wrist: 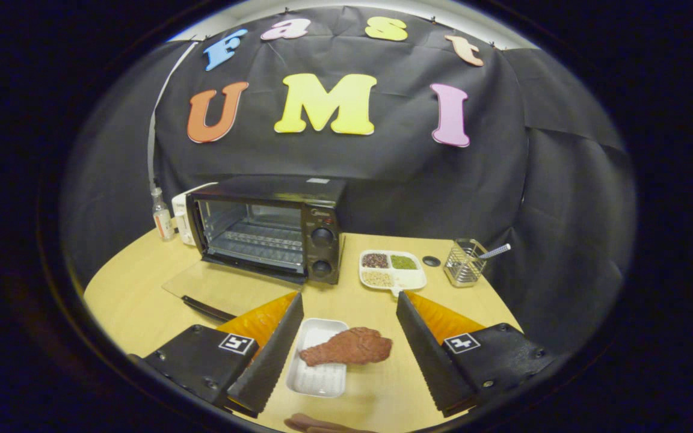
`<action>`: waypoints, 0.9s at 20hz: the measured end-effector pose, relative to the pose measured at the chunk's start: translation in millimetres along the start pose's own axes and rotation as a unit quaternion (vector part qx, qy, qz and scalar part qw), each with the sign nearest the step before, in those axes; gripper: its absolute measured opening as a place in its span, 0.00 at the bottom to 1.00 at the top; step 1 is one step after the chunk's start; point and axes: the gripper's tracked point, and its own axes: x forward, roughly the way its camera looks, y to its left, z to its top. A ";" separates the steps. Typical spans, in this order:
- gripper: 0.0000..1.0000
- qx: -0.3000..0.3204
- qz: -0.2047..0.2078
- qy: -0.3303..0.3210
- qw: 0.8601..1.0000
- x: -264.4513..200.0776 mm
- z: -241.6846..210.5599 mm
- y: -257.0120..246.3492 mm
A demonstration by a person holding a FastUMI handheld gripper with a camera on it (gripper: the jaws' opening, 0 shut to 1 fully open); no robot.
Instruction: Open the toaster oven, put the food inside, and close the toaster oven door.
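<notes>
The black toaster oven (274, 228) stands at the back of the wooden table (136, 294). Its glass door (226, 284) lies folded down flat, with the dark handle (205, 308) nearest me, and the wire rack inside is bare. A brown, drumstick-shaped piece of food (348, 347) lies across a small white tray (317, 379), its thick end hanging over the tray's right rim. My gripper (349, 300) is open, with tray and food between its fingers. The left finger sits at the tray's left edge, and the right finger stands clear of the food.
A white divided dish (418, 279) of grains sits right of the oven, with a small dark disc (431, 261) and a wire basket (465, 263) holding a utensil beyond it. A small bottle (162, 219) and a white appliance (181, 216) stand left of the oven. Another brownish item (316, 424) lies nearest me.
</notes>
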 end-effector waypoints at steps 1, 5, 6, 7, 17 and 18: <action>0.99 0.010 0.003 0.008 1.000 1.3 -4.6 -13.1; 0.97 0.068 0.059 0.048 0.995 13.6 -25.1 -38.7; 0.93 0.083 0.076 0.059 0.992 17.6 -29.4 -42.1; 0.90 0.097 0.097 0.073 0.988 21.6 -33.9 -41.8; 0.55 0.183 0.249 0.191 0.932 33.7 -73.7 -9.2; 0.51 0.184 0.243 0.199 0.931 36.8 -77.0 -11.1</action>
